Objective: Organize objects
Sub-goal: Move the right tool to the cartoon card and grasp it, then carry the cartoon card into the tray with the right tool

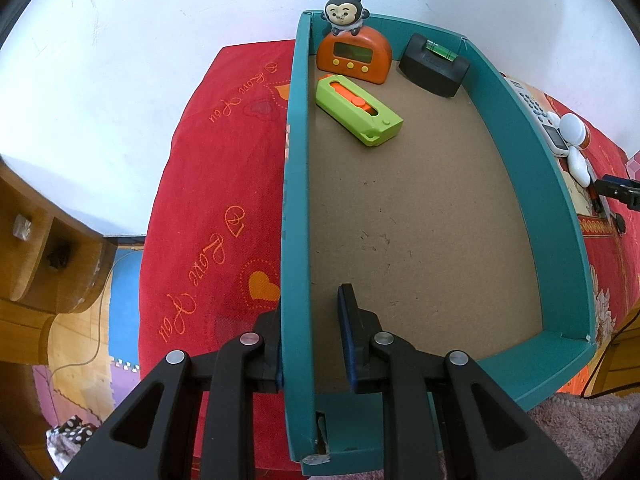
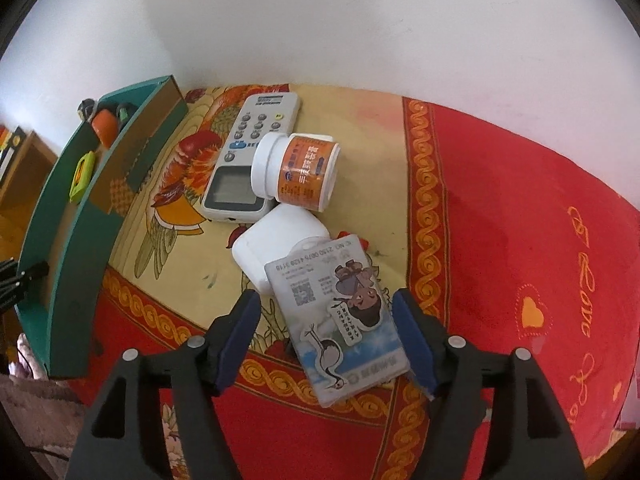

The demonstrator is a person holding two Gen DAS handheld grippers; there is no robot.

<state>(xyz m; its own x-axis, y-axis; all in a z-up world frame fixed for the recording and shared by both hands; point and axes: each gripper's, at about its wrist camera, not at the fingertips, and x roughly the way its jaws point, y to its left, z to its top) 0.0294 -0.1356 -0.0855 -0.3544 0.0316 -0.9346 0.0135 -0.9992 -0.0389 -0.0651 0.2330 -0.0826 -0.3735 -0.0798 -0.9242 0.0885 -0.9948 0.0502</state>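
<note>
Three items sit at the far end of the teal box (image 1: 520, 184) in our left wrist view: orange clock (image 1: 354, 56) w/ monkey on top, green cutter (image 1: 358, 110), black level (image 1: 434, 65). Our left gripper (image 1: 310, 344) is clamped on the box's left wall.

Right wrist view: our right gripper (image 2: 328, 344) is spread wide, the card (image 2: 340, 316) between its pads, not squeezed. Card overlaps a white case (image 2: 276, 236); pill bottle (image 2: 298, 172) leans on the remote (image 2: 248, 156) beyond.

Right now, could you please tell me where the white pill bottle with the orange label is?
In the right wrist view, the pill bottle lies on its side outside the teal tray, resting on the remote control, just beyond the white case.
</note>
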